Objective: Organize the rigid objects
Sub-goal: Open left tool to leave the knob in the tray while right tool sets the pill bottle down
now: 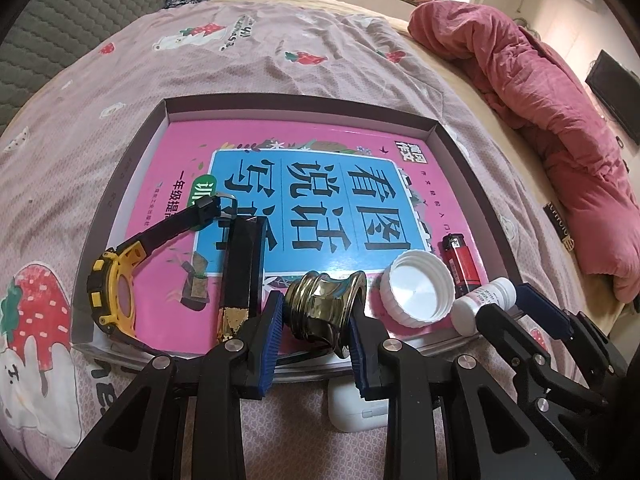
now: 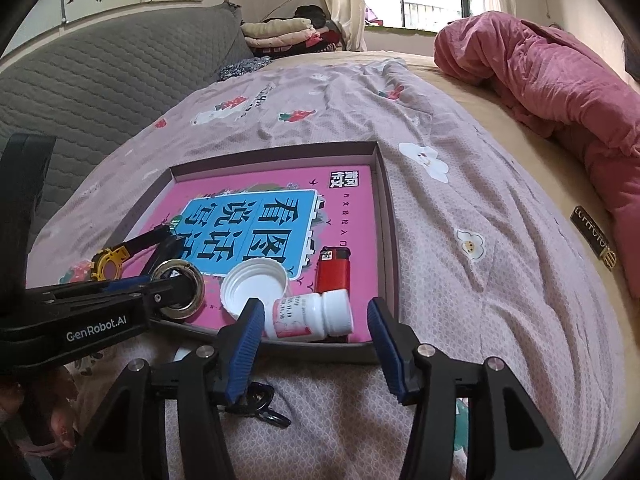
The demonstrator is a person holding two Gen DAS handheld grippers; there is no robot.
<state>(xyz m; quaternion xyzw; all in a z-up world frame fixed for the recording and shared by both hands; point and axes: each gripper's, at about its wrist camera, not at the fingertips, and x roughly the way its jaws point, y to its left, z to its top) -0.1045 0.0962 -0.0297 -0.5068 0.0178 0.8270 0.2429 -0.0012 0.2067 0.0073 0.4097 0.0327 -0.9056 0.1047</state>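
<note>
A shallow box tray (image 1: 460, 152) on the bed holds a pink book (image 1: 280, 140). My left gripper (image 1: 316, 314) is shut on a brass metal fitting (image 1: 320, 300) at the tray's near edge; the fitting (image 2: 180, 288) also shows in the right wrist view. On the book lie a yellow watch (image 1: 116, 292), a black stick with a gold end (image 1: 244, 264), a white cap (image 1: 418, 288) and a red lighter (image 1: 460, 264). A white pill bottle (image 2: 312, 316) lies on its side between the pads of my right gripper (image 2: 316, 314), which stand apart from it, open.
A white earbud case (image 1: 356, 408) sits on the sheet just outside the tray's near wall. A black clip (image 2: 260, 404) lies on the sheet under the right gripper. A pink quilt (image 2: 560, 80) is heaped at the right, a grey padded headboard (image 2: 100, 72) at the left.
</note>
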